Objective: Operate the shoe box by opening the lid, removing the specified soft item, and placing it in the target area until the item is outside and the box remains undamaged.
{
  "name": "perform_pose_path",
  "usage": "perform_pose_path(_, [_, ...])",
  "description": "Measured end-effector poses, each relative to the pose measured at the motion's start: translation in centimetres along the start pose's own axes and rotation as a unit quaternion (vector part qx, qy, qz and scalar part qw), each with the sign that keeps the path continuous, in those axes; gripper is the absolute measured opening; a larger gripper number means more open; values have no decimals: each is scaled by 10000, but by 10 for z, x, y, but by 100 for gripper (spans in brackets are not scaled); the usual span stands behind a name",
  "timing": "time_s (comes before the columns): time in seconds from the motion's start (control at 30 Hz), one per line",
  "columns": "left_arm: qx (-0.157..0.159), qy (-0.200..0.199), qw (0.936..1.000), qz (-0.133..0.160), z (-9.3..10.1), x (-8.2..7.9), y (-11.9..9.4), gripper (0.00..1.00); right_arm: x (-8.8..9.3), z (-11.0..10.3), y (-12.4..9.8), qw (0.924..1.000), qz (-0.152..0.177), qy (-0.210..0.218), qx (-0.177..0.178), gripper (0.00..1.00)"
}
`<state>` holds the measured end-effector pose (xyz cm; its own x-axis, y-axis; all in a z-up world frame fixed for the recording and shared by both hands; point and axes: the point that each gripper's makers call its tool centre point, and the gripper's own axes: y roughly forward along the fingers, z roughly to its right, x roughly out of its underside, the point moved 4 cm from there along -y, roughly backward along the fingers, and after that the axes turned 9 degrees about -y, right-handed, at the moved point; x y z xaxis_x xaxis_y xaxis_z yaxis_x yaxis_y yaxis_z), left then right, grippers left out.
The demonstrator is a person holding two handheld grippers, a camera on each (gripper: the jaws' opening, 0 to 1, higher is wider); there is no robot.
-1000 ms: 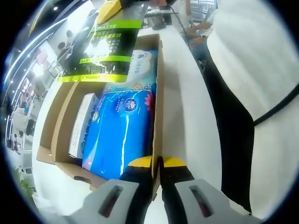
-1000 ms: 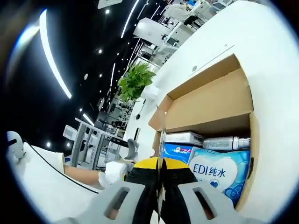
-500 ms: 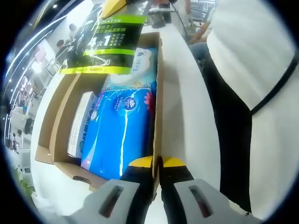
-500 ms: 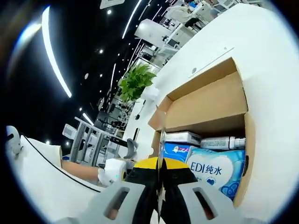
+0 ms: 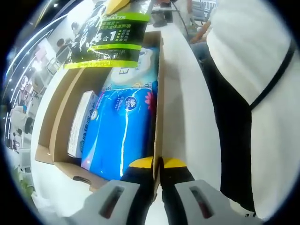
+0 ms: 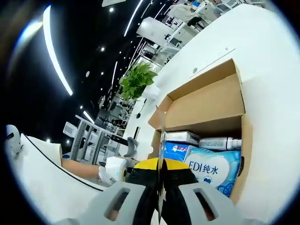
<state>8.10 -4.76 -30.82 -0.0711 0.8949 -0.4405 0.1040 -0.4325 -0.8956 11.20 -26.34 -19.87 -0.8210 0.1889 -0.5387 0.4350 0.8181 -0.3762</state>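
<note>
**Status: Both Tongs Clamped, Green-and-Black Pack Lifted Above Open Box**

1. Left tongs [image 5: 157,165]: the yellow-tipped jaws are pressed together on the near side wall of the cardboard shoe box [image 5: 158,112]. The wall edge runs straight up between the two jaws.

2. Right tongs [image 6: 160,165]: the jaws are closed flat on the thin edge of the green-and-black pack [image 5: 108,35]. In the right gripper view this pack is seen edge-on as a narrow strip rising between the jaws. In the left gripper view it hangs over the far end of the box, held from its top by a yellow jaw tip, with its lower edge above the box contents.

3. Box state: the shoe box stands open on the white surface [image 5: 187,117]. Its cardboard walls appear intact.

4. Contents inside the box:
   - a large blue soft pack [image 5: 121,133], lying along the wall held by the left tongs;
   - a light blue pack marked "EDI" [image 6: 212,172], beyond the blue pack;
   - a white carton [image 5: 82,124], between the blue pack and the opposite wall;
   - a silver tube [image 6: 220,142], seen in the right gripper view beside the white carton.

5. Surroundings: a person in a white garment [image 5: 258,93] stands beside the surface. A green plant [image 6: 137,80] stands beyond the box.
</note>
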Motion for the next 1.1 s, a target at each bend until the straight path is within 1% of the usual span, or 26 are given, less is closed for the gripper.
perform_pose_path(0.1, [2, -6, 10000, -5, 0, 1, 1, 4, 0, 2, -2, 10000, -4, 12, -4, 0])
perform_pose_path(0.23, [6, -1, 10000, -3, -1, 3, 2, 4, -3, 1, -8, 9998, 118, 109, -79, 0])
perform_pose_path(0.47, [14, -5, 10000, -8, -2, 3, 3, 4, -4, 1, -12, 9999, 82, 72, -56, 0])
perform_pose_path(0.77, [21, 2, 10000, -5, -1, 3, 3, 4, -9, 1, -22, 9999, 140, 53, -65, 0])
perform_pose_path(0.9, [25, 3, 10000, -2, -1, 3, 3, 4, -8, 6, -35, 9998, 180, 48, 20, 0])
perform_pose_path(1.0, [29, 15, 10000, -4, -1, 2, 1, 4, -8, 12, -46, 9994, 296, 81, 129, 0])
perform_pose_path(1.1, [38, 12, 10000, -9, 0, 2, 1, 4, -8, 13, -53, 9991, 376, 154, 115, 0])
